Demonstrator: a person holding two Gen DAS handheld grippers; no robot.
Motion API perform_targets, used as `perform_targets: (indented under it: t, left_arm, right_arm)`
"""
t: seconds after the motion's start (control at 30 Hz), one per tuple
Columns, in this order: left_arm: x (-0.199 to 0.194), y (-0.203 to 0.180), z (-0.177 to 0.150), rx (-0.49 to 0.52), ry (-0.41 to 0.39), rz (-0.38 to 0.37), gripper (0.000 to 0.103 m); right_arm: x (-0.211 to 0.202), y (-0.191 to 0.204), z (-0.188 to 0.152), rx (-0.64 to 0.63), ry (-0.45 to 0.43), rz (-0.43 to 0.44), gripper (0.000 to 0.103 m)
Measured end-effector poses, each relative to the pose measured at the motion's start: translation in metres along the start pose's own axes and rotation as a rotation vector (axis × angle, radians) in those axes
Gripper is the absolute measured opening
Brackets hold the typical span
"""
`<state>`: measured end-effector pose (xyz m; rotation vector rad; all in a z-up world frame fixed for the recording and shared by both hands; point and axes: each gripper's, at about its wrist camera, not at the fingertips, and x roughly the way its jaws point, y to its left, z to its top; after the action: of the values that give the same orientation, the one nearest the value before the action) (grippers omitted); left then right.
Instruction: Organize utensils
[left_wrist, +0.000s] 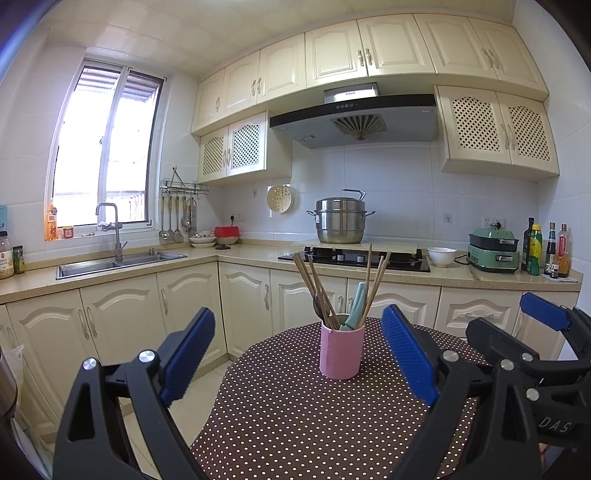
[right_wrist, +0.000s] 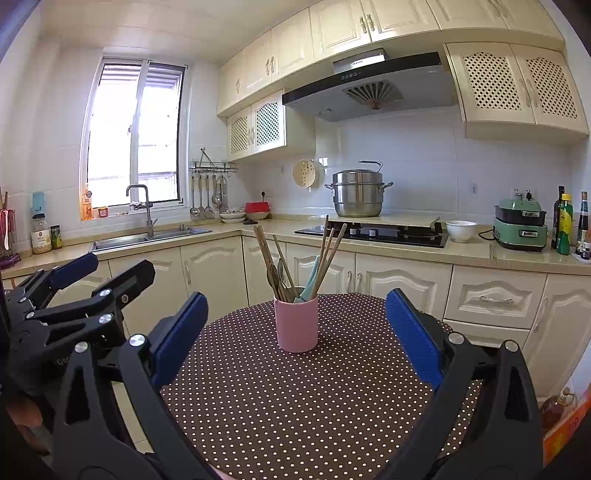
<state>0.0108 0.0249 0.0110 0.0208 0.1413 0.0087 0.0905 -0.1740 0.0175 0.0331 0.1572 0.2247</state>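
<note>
Utensils (left_wrist: 341, 291) stand bunched in a pink cup (left_wrist: 341, 350), so their lower ends are hidden inside it; wooden chopsticks fan out above the rim, a pale teal handle leans among them, and a darker spoon-like piece is hard to make out. The cup stands upright toward the far side of a round desk (left_wrist: 295, 424) covered in brown cloth with white dots, whose near edge is cut off by both views. The left tongs (left_wrist: 299, 354) are spread wide and hold nothing, the blue pads either side of the cup but nearer the camera and clear of it. The right tongs (right_wrist: 297, 339) are likewise wide apart and empty, also short of the cup. Bare dotted cloth lies open all round the cup. Beyond the desk's far edge, cream cabinets and a counter run along the wall.
</note>
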Motion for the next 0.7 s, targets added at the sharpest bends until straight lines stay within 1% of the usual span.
perform_targets:
  t: [0.5,0.6,0.7]
  left_arm:
    - [0.039,-0.002,-0.004,0.015,0.036,0.016,0.09]
    - [0.052,-0.002,-0.008,0.01,0.061,0.014,0.09]
    - [0.069,-0.002,-0.015,-0.002,0.105,0.006,0.09]
  right_arm:
    - [0.037,-0.005,-0.006,0.027,0.046,0.01,0.095]
    - [0.048,-0.01,-0.009,0.04,0.068,0.018,0.095]
    - [0.061,-0.016,-0.013,0.055,0.099,0.026,0.095]
